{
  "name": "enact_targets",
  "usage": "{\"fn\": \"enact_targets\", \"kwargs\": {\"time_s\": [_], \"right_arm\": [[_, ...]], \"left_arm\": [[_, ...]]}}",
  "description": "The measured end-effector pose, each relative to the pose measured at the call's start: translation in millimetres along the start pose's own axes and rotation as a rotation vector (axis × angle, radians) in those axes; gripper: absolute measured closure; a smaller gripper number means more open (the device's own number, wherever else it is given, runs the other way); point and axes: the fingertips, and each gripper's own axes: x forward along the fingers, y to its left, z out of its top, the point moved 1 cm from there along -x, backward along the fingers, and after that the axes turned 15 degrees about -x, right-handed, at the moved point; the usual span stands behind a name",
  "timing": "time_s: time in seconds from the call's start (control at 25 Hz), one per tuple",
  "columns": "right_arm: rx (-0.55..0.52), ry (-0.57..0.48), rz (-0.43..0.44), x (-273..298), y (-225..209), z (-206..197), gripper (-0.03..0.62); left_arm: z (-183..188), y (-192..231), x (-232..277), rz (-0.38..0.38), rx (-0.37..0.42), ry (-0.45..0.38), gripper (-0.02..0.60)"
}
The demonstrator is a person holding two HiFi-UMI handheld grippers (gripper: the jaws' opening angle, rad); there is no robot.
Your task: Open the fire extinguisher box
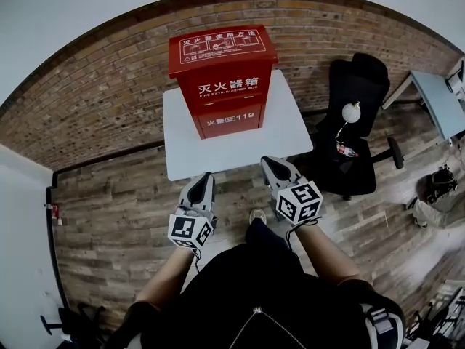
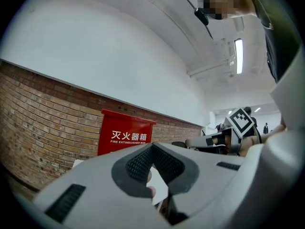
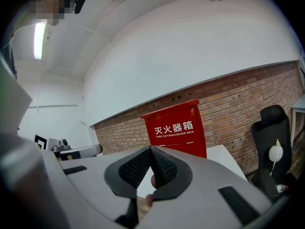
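A red fire extinguisher box [image 1: 222, 78] with white lettering stands on a small white table [image 1: 225, 147], its hinged lid down. The box also shows in the left gripper view [image 2: 123, 135] and in the right gripper view [image 3: 177, 130], straight ahead of each pair of jaws. My left gripper [image 1: 205, 177] hovers shut just short of the table's near edge, nothing between its jaws. My right gripper [image 1: 267, 163] is shut too, its tip over the near right edge of the table. Neither touches the box.
A brick wall [image 1: 94, 100] runs behind the table. A black office chair [image 1: 356, 122] with a white bulb-like thing and a bottle on it stands to the right. A grey desk corner [image 1: 439, 100] lies far right. The floor is wood planks.
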Motion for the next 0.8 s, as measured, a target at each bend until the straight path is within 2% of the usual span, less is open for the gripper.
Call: {"fn": "enact_targets", "kwargs": {"time_s": [0.44,0.64,0.8], "right_arm": [[-0.036,0.002,0.104,72.8,-108.0,21.3,0.577],[-0.032,0.002,0.122,102.0,-143.3,24.0,0.577],[-0.049,-0.009,0.127,122.9,-150.3,29.8,0.577]], "left_arm": [[16.5,11.6,122.4,0.094,0.002,-0.032,0.532],[23.0,19.7,149.9,0.147,0.006,-0.046,0.532],[27.9,36.2,155.8,0.186,0.012,-0.043,0.532]]}}
